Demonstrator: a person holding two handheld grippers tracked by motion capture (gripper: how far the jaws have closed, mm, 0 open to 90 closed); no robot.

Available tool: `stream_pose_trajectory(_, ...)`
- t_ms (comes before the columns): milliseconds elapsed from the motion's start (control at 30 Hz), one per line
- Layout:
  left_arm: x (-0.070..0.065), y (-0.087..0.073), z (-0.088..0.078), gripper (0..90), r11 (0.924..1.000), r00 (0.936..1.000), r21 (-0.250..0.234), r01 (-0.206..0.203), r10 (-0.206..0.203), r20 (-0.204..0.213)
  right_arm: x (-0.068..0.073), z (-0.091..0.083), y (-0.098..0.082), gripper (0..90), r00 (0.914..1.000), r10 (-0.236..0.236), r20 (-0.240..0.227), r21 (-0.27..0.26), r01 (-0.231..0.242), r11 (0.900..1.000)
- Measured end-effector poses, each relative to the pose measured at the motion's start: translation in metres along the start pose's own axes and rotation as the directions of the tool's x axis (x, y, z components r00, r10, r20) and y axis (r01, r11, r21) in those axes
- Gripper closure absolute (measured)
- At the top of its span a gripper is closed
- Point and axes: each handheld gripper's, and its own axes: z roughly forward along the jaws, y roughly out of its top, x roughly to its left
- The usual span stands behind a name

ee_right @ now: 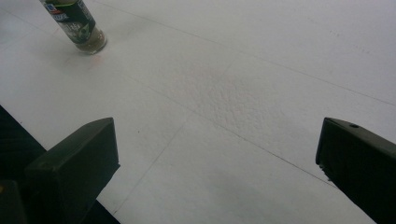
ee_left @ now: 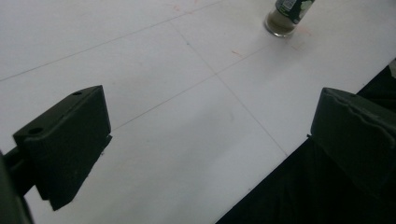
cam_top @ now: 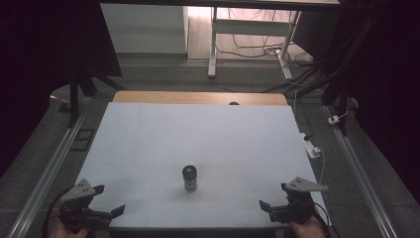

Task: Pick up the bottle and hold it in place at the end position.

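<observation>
A small spice jar (cam_top: 189,178) with a dark green lid stands upright near the front middle of the white table (cam_top: 198,134). My left gripper (cam_top: 110,199) rests at the front left corner, open, nothing between its jaws. At the front right corner my right gripper (cam_top: 273,196) is open and empty too. In the left gripper view the jar (ee_left: 286,15) sits far off at the top right, beyond my left gripper (ee_left: 210,135). The right gripper view has the jar (ee_right: 77,25) at the top left, well ahead of my right gripper (ee_right: 217,168).
A wooden strip (cam_top: 198,97) runs along the table's far edge. Metal rails (cam_top: 49,168) flank both sides. A white power strip (cam_top: 311,147) lies off the right edge. White desk legs (cam_top: 213,44) and cables stand on the floor beyond.
</observation>
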Motion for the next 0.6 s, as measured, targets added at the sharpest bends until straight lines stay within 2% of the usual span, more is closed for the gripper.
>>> stream_pose_trajectory(167, -0.002, 0.005, 0.003, 0.0, 0.9998, 0.9997, -0.004, -0.019, 0.019, 0.017, 0.000, 0.000, 0.000, 0.0, 1.0000, 0.001, -0.003, 0.003, -0.001, 1.000)
stream_pose_trajectory(333, -0.003, 0.008, 0.008, 0.0, 0.9989, 0.9977, -0.025, -0.039, 0.041, 0.054, 0.000, 0.001, 0.000, 0.0, 1.0000, 0.002, -0.006, 0.002, -0.002, 1.000)
stream_pose_trajectory(400, -0.005, 0.011, 0.012, 0.0, 0.9976, 0.9954, -0.032, -0.062, 0.064, 0.072, 0.000, 0.001, 0.000, 0.0, 1.0000, 0.005, -0.008, 0.003, -0.005, 1.000)
stream_pose_trajectory(600, -0.009, 0.016, 0.021, 0.0, 0.9950, 0.9901, -0.034, -0.094, 0.097, 0.102, 0.000, 0.001, 0.000, 0.0, 1.0000, 0.000, -0.008, 0.007, 0.000, 1.000)
